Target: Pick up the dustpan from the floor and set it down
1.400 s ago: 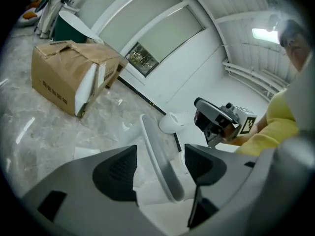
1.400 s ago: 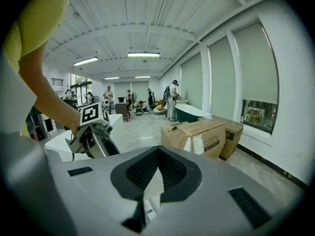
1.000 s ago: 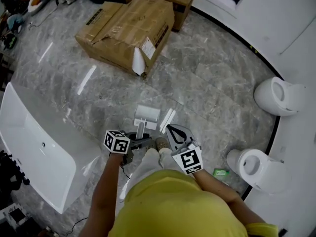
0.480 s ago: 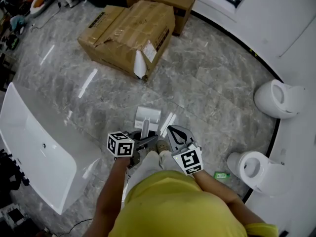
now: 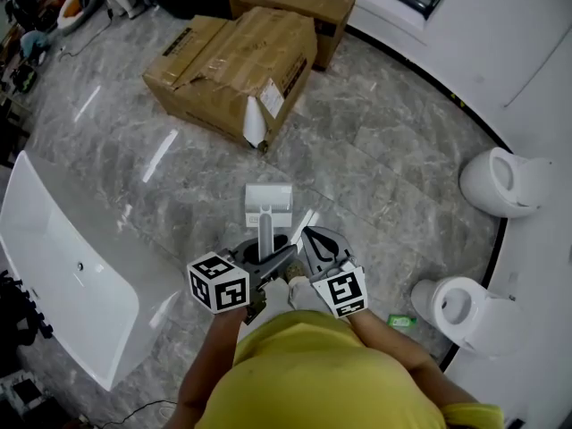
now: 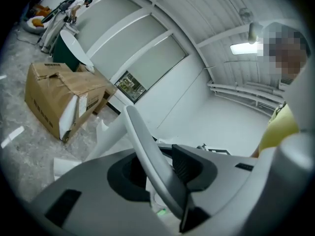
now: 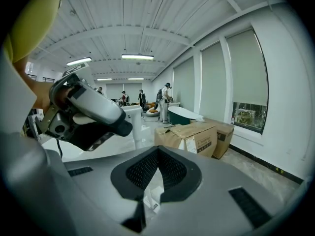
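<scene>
A white dustpan (image 5: 268,200) is held over the grey marble floor (image 5: 384,150) by its long handle, which is clamped in the narrow jaws of the left gripper (image 5: 279,256); these have just been eased slightly wider. The right gripper (image 5: 308,236) is seen just beside it, jaws together and empty. Open floor is bounded by a cardboard box (image 5: 237,61) ahead, a white tub (image 5: 54,257) at the left and toilets (image 5: 500,179) at the right.

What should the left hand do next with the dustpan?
Probably lower the dustpan onto the floor ahead: it hangs lifted, its handle pinched in the left tongs, which have just eased open slightly.
</scene>
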Action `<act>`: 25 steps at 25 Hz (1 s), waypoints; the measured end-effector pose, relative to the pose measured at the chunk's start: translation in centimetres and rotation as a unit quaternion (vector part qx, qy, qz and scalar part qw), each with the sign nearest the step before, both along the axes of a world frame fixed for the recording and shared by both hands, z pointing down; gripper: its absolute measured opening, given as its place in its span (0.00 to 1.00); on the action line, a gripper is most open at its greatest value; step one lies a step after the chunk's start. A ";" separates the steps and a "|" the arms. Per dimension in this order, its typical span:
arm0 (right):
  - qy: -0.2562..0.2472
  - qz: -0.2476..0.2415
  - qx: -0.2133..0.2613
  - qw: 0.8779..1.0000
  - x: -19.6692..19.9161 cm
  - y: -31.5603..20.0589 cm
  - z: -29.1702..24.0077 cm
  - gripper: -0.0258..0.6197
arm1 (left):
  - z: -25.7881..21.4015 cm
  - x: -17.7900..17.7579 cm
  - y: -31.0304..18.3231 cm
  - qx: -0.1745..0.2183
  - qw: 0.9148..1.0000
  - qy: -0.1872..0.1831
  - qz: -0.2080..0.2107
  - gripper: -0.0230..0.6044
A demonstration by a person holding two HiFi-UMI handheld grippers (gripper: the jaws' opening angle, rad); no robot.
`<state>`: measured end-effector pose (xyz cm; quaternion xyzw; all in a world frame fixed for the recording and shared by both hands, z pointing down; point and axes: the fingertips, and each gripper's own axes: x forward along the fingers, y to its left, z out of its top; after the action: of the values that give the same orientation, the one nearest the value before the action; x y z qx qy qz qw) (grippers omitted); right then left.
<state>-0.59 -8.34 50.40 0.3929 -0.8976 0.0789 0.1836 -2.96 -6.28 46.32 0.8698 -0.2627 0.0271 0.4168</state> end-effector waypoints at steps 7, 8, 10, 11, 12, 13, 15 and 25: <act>-0.020 0.020 0.021 0.999 0.6 -0.6 -2.6 0.06 | -3.8 0.5 -0.2 0.028 0.999 -0.020 -0.004 0.27; -0.021 0.022 0.022 0.999 0.8 -0.6 -2.7 0.06 | -4.1 0.5 -0.2 0.029 0.999 -0.023 -0.002 0.27; -0.021 0.026 0.022 0.999 1.2 -0.6 -2.8 0.06 | -4.8 0.4 -0.2 0.031 0.999 -0.023 -0.002 0.27; -0.021 0.028 0.022 0.999 1.3 -0.6 -2.8 0.06 | -5.2 0.3 -0.3 0.031 0.999 -0.021 -0.003 0.27; -0.020 0.030 0.022 0.999 1.5 -0.5 -2.8 0.06 | -5.5 0.3 -0.4 0.032 0.999 -0.019 -0.005 0.27; -0.021 0.032 0.022 0.999 1.6 -0.5 -2.8 0.06 | -5.7 0.2 -0.5 0.032 0.999 -0.016 -0.006 0.27; -0.021 0.034 0.021 0.999 1.9 -0.4 -2.7 0.06 | -5.7 0.1 -0.7 0.031 0.999 -0.015 -0.009 0.27; -0.024 0.034 0.025 0.999 1.9 -0.7 -3.1 0.06 | -3.7 -0.2 -0.7 0.001 1.000 -0.021 -0.013 0.28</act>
<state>1.35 -9.05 47.28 0.4257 -0.8895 0.0723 0.1493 -3.16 -6.96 42.63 0.8662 -0.2827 0.0399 0.4102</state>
